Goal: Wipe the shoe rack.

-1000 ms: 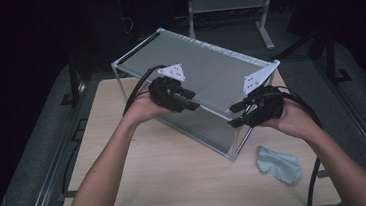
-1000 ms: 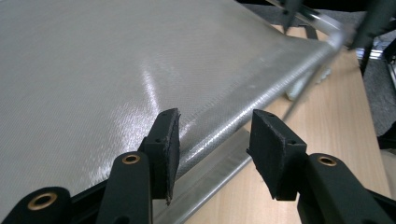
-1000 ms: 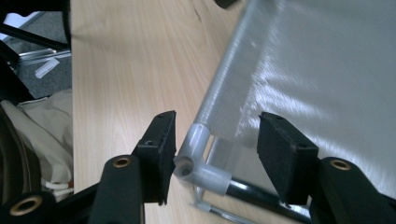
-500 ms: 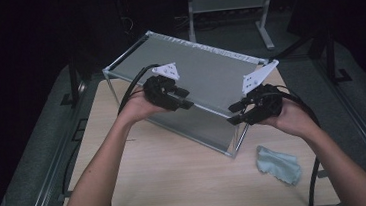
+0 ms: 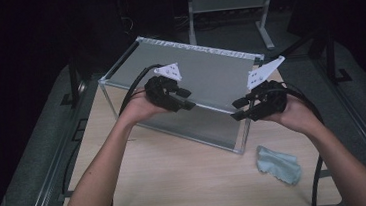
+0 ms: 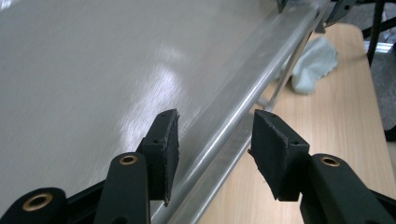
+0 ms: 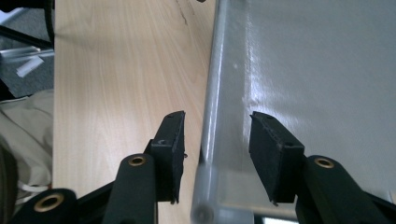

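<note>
The worktop (image 5: 178, 183) carries a glass tank (image 5: 208, 75) set askew across its far half, one corner pointing toward five o'clock. A cloth (image 5: 278, 164) lies crumpled on the wood at about four o'clock from that corner, near it but apart.

The left tool (image 5: 186, 98) sits over the tank's near top edge. In the left gripper view its jaws straddle that rim (image 6: 243, 107) — one pad inside the glass, one outside — wide apart, with neither pad pressing on it.

The right tool (image 5: 239, 109) is at the tank's near right corner. In its own view the jaws stand either side of the corner edge (image 7: 212, 107), having just closed in part; gaps remain at both pads, so nothing is gripped.
</note>
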Tool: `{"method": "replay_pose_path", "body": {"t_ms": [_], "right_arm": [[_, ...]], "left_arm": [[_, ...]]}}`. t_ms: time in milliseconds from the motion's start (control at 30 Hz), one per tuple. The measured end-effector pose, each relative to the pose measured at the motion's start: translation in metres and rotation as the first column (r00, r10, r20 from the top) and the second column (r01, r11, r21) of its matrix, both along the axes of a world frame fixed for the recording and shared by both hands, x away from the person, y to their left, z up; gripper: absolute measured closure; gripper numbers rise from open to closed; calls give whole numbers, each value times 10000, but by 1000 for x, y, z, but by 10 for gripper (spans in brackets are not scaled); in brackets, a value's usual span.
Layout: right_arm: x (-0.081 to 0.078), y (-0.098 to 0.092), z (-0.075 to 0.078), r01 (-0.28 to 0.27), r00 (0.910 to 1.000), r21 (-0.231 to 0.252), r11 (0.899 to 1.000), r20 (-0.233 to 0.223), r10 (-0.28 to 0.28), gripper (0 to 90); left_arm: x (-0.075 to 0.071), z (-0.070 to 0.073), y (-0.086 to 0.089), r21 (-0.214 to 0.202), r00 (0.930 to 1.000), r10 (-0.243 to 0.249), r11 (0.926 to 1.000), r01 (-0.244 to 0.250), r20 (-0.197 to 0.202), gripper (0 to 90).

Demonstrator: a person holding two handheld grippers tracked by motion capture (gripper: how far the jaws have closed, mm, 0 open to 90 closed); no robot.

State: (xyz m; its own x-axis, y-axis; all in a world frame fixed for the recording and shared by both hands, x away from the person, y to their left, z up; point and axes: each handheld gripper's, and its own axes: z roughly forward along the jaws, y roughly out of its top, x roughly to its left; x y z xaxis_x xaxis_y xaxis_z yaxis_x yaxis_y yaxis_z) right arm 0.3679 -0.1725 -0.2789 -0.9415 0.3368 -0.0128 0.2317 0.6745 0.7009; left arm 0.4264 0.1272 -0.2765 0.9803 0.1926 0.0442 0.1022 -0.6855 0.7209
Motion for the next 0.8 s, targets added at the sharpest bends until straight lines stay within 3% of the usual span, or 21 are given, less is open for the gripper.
{"method": "replay_pose_path", "body": {"t_ms": [133, 500, 600, 700, 800], "right_arm": [[3, 5, -1, -68, 9998, -20, 10000, 170, 68, 601], [4, -19, -4, 148, 9999, 268, 9995, -85, -146, 614], [3, -23, -4, 247, 9997, 157, 9996, -9, -247, 615], [3, -26, -4, 288, 9996, 163, 9995, -48, -287, 616], [4, -31, -4, 307, 9995, 189, 9994, -89, -305, 616]], "left_arm": [[0, -3, 1, -213, 9999, 50, 9998, -52, -105, 522], [-12, -3, -9, -445, 9982, -518, 9977, 505, -298, 521], [-10, 0, 0, -191, 9998, -187, 9996, 187, 42, 498], [-2, 1, 16, -252, 9995, 309, 9992, -308, 30, 495], [3, -3, 26, -17, 9986, 528, 9986, -529, -84, 505]]}}
